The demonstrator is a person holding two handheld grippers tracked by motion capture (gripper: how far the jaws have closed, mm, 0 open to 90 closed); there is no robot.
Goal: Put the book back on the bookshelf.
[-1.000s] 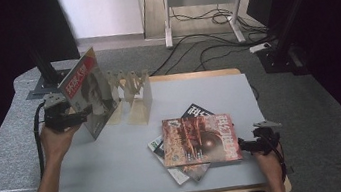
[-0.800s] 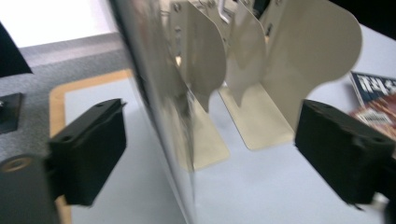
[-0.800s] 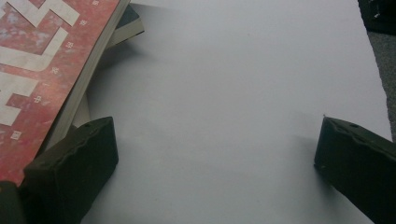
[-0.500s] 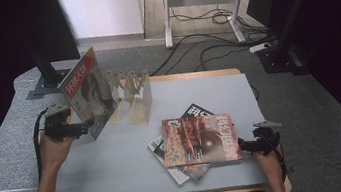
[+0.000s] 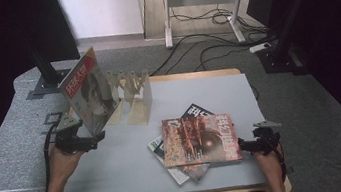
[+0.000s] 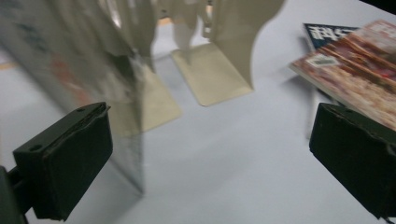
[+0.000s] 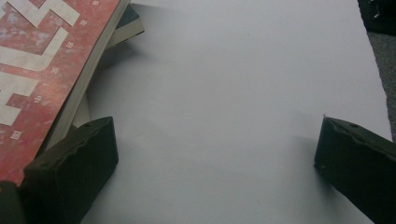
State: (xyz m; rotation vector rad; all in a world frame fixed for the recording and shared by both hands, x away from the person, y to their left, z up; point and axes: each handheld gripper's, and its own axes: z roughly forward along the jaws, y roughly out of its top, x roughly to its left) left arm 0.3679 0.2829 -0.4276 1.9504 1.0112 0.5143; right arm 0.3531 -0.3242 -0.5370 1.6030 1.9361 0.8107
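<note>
Left gripper [image 5: 95,140] sits at the near left of the table [image 5: 119,179], jaws spread wide and holding nothing, just beside the lower near edge of a magazine [image 5: 88,95] that stands tilted against the cream bookend rack [image 5: 133,93]. In the left gripper view the magazine's [image 6: 70,60] bottom corner rests on the table between the jaws but nearer the left one, touching neither as far as I can tell. Right gripper [image 5: 247,146] is at the near right, jaws likewise apart and empty, with one jaw just beside the edge of the red magazine [image 5: 200,140] that tops a small stack. The standing magazine leans with little support, so I judge it could slide or flop flat if a jaw nudges its foot. A careless close on the thin cover might also crease it, or shove the light rack backward.
</note>
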